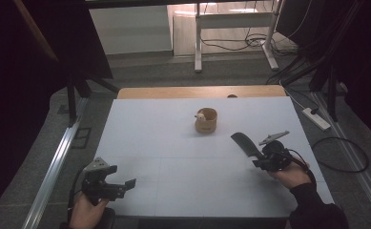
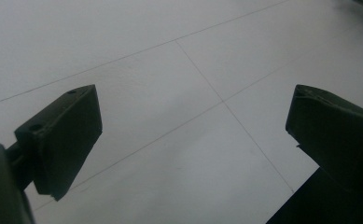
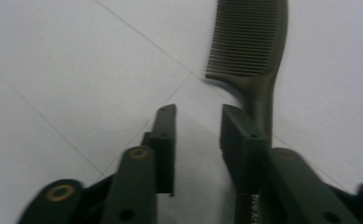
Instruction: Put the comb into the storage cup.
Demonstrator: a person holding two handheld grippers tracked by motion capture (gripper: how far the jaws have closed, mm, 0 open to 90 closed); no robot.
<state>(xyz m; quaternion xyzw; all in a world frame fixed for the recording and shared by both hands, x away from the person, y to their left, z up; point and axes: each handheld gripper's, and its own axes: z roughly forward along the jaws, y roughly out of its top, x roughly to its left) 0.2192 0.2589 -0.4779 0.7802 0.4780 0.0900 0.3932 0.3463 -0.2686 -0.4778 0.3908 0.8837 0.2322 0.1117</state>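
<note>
Comb (image 3: 254, 42) lies near the cup (image 1: 206, 120), at the right gripper (image 3: 195, 121), whose jaws stand parted, handle beside one jaw, ungripped. Judged light, stiff, slippery plastic; best taken by the handle. Left gripper (image 2: 193, 121) is wide apart, holding nothing.

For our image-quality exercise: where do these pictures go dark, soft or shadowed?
High view: room edges nearly black, the white table evenly lit. Right gripper view: the dark plastic comb is fairly sharp, near jaws blurred. Left gripper view: jaws are dark silhouettes, soft shadow on the table between them.
</note>
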